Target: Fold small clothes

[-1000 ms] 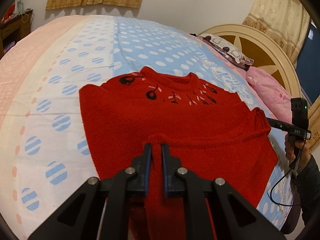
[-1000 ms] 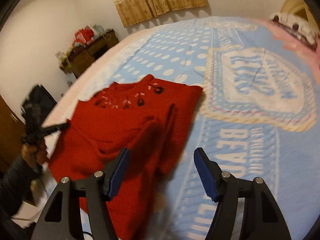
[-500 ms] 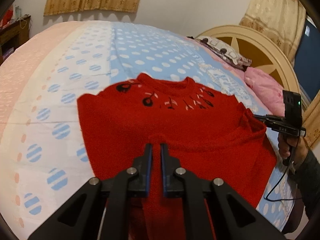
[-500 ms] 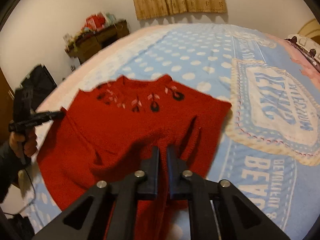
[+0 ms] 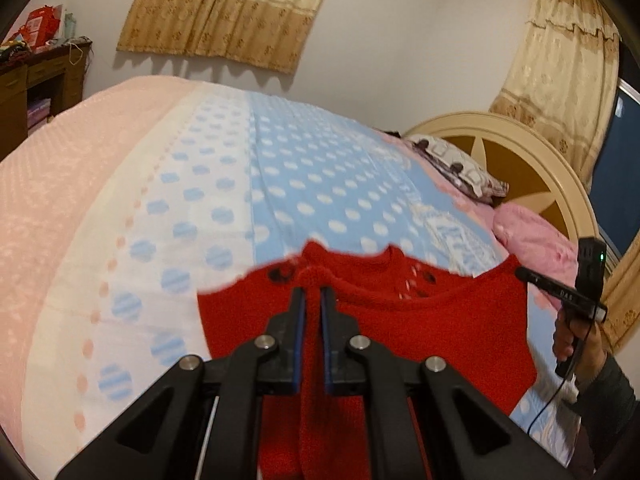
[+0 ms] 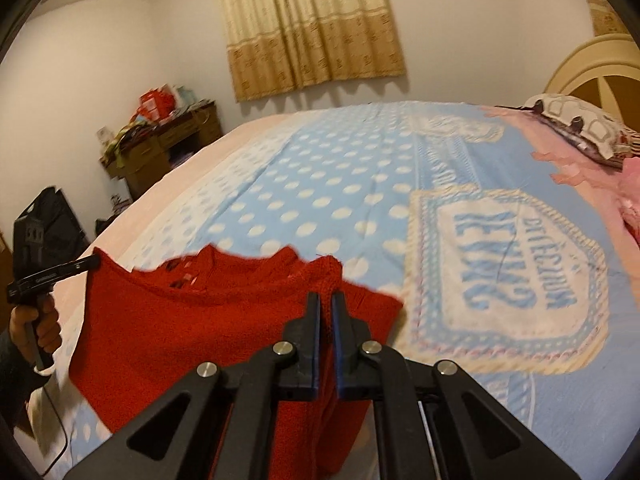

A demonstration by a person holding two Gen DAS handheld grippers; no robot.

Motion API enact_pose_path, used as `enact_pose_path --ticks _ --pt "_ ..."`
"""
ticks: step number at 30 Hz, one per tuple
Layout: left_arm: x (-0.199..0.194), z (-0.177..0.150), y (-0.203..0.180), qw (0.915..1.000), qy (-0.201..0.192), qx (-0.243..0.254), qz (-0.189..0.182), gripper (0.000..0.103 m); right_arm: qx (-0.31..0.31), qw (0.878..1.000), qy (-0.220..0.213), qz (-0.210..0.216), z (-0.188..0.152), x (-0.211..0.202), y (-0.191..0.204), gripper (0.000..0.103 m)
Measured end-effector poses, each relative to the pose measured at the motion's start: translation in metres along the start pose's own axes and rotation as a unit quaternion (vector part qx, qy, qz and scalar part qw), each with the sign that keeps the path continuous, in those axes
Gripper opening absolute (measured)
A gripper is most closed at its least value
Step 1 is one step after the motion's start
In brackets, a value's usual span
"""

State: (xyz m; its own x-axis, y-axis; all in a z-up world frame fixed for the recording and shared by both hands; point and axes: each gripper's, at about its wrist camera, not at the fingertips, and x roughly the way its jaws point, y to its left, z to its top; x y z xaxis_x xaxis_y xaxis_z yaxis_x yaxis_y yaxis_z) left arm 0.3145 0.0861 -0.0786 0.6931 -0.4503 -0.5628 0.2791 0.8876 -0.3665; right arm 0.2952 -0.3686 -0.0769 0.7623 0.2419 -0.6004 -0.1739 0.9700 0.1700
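A small red knitted sweater (image 5: 432, 328) with black embroidery near the collar lies on the bed and is partly lifted. My left gripper (image 5: 313, 294) is shut on a bottom edge of the sweater and carries it up over the garment toward the collar. My right gripper (image 6: 326, 298) is shut on the other bottom edge of the sweater (image 6: 168, 336) and holds it raised too. The right gripper also shows in the left wrist view (image 5: 560, 294), and the left gripper in the right wrist view (image 6: 56, 274). The lower half of the sweater hangs hidden under the grippers.
The bed cover (image 5: 312, 184) is light blue with white dots and has a pink band on the left. Pillows (image 5: 460, 168) and a round cream headboard (image 5: 532, 148) lie at the right. A wooden cabinet (image 6: 160, 152) with clutter stands by the far wall.
Both grippers have lifted the bottom edge and moved it forward toward the collar, covering most of the sweater front. The right gripper closed on the sweater one second to half a second ago.
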Motion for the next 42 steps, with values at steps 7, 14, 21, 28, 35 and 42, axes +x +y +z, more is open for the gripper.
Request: enact_pose_path --ticks 7,14,21,28,35,42 --pt "0.027 0.028 0.018 0.9998 -0.010 -0.010 0.015 0.007 0.012 1.000 -0.007 -0.015 0.021 0.026 -0.003 0.004" --pt "0.068 0.018 0.042 0.9984 0.023 -0.016 0.048 0.007 0.027 0.999 0.022 -0.025 0.022 0.071 -0.013 0.004" --pt "0.081 0.000 0.053 0.9972 0.041 -0.023 0.057 0.007 0.030 0.996 0.073 -0.039 0.001 0.107 -0.022 0.004" --pt "0.087 -0.005 0.051 0.9955 0.055 -0.013 0.076 0.015 0.041 0.993 0.104 -0.048 -0.007 0.120 -0.029 0.007" --pt "0.038 -0.015 0.035 0.9924 0.012 0.008 0.122 0.058 0.037 0.995 0.076 -0.060 -0.011 0.074 -0.024 0.063" --pt "-0.021 -0.060 -0.004 0.9921 -0.019 0.043 0.116 0.071 0.002 0.999 0.049 0.020 -0.040 0.005 0.032 0.063"
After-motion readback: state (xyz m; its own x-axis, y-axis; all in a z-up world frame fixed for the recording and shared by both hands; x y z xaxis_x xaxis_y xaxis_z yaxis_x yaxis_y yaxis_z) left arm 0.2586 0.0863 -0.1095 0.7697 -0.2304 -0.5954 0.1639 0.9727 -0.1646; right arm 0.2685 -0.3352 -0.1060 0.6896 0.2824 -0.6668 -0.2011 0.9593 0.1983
